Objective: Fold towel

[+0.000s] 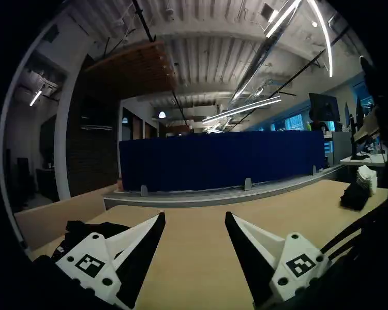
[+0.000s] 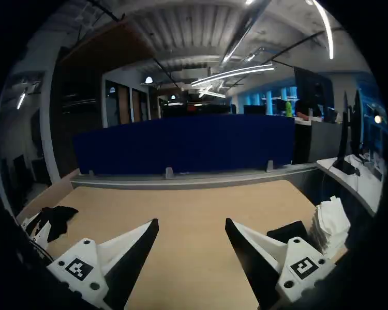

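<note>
white fingers of the left gripper point(image 1: 194, 217) stand spread wide in the left gripper view, with nothing between them, low over a pale wooden table point(image 1: 194, 258). just behind its left finger a crumpled dark towel point(image 1: 90, 230) lies on the table top, near the table's left edge. far to the right, by the other edge, a stack of white folded towels point(image 1: 368, 178) sits with a dark folded cloth point(image 1: 355, 196) touching its near side. in the right gripper view the right gripper point(image 2: 191, 222) is likewise spread and holds nothing, its tips apart over bare wood. from there the crumpled dark towel is off to the left and the white stack close on the right. a blue partition point(image 2: 183, 142) runs along the table's far side.
</note>
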A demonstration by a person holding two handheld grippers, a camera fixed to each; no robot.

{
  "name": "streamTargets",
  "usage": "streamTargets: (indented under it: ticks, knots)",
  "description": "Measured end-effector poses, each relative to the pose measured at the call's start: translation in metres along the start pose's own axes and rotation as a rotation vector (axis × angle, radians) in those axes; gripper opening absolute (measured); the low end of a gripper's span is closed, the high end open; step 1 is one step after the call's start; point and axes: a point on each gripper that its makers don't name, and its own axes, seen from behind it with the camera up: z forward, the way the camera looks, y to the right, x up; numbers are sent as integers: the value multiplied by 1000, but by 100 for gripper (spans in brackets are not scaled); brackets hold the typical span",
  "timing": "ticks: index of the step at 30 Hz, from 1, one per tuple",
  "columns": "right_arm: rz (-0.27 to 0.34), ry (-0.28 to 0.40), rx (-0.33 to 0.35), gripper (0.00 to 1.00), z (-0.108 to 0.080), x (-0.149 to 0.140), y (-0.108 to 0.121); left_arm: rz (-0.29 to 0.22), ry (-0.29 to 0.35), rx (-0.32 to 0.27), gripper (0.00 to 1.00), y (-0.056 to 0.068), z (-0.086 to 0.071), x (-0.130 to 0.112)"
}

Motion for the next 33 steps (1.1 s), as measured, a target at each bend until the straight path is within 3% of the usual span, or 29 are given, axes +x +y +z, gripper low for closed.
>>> streamTargets:
  ticks: [13, 24, 33]
  knots:
    - [-53, -39, 3, 100, 17, -30, -13, -54, -22, 7, 85, -10, 3, -54]
    - [-82, -42, 21, 100, 22, -26, -23, -68, -31, 18, 85, -19, 8, -64]
    - [-76, -38, 21, 100, 21, -23, -19, -57, -40, 14, 85, -17, 10, -69]
